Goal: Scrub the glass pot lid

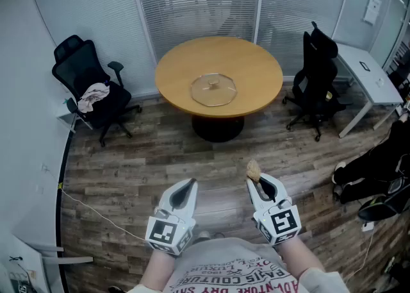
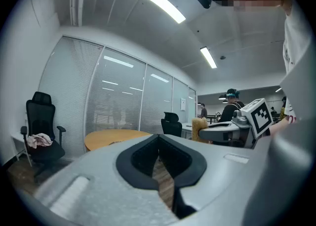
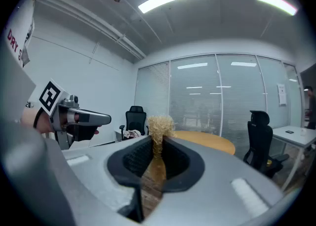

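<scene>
The glass pot lid [image 1: 213, 88] lies flat with its knob up on the round wooden table [image 1: 256, 67], well ahead of both grippers. My right gripper [image 1: 258, 181] is shut on a tan fibrous scrubber [image 1: 254, 170], whose tuft sticks out past the jaw tips; in the right gripper view the scrubber [image 3: 159, 130] shows between the jaws. My left gripper [image 1: 187, 188] is held beside it over the floor, its jaws together with nothing in them. The left gripper view shows the table [image 2: 116, 136] far off.
A black office chair [image 1: 90, 90] with a cloth on its seat stands left of the table. Another black chair [image 1: 317, 80] stands to the right, beside a white desk [image 1: 371, 80]. Dark bags [image 1: 378, 170] lie on the wooden floor at right. A cable [image 1: 96, 211] runs along the floor at left.
</scene>
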Motion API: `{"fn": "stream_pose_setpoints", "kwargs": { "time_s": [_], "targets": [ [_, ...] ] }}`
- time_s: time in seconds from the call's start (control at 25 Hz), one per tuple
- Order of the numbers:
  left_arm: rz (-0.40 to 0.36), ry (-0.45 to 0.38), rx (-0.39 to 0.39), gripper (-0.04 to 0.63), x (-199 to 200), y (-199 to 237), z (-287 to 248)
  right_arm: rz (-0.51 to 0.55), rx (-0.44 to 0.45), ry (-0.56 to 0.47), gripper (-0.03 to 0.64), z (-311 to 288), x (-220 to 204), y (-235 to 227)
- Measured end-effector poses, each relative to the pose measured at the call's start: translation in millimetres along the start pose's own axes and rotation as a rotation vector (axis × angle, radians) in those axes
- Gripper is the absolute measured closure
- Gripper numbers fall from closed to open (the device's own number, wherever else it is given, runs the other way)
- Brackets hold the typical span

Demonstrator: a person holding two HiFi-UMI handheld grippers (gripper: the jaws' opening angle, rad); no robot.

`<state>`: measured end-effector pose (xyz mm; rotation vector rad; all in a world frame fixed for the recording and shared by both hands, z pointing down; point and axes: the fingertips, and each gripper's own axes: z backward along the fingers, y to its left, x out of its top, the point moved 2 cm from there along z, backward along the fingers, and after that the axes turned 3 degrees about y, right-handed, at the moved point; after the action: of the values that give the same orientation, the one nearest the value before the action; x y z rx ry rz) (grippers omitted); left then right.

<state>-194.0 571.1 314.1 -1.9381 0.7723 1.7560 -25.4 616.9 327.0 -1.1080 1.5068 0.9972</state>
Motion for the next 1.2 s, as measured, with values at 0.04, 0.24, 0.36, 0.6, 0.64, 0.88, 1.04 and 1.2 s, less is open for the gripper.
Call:
{"fn": "stream_pose_setpoints", "kwargs": {
  "time_s": [0.04,0.24,0.36,0.6,0.64,0.88,1.04,1.2],
  "targets": [
    [-0.004,0.0,0.005,0.588,0.6,0.0,-0.7,-0.001,0.001,0.001,0.565,-0.4,-1.7,-0.4],
    [-0.003,0.007,0.003,0.588,-4.9,4.9,-3.0,-0.006,-0.004,0.015,0.565,-3.7,-7.1,-0.1],
    [0.005,0.012,0.007,0.588,-9.5,11.5,-1.5,-0.007,-0.011,0.02,0.565,-5.2,-9.6,2.7],
    [0.02,0.033,-0.004,0.588,-16.4,27.0,-3.2,-0.022,-0.043,0.034,0.565,-17.7,-13.9,10.0],
    [0.019,0.036,-0.01,0.588,-19.0,31.0,-2.7,-0.019,-0.046,0.04,0.565,-21.6,-14.8,13.4],
    [0.017,0.032,-0.028,0.588,-26.1,77.1,1.8,-0.025,-0.059,0.056,0.565,-59.8,-14.2,38.7],
    [0.017,0.042,-0.032,0.588,-30.2,109.6,4.0,-0.032,-0.07,0.062,0.565,-88.1,-14.2,53.7],
    [0.032,0.05,-0.019,0.588,-36.0,133.4,5.8,-0.046,-0.072,0.082,0.565,-110.4,-18.0,62.7]
  ]
}}
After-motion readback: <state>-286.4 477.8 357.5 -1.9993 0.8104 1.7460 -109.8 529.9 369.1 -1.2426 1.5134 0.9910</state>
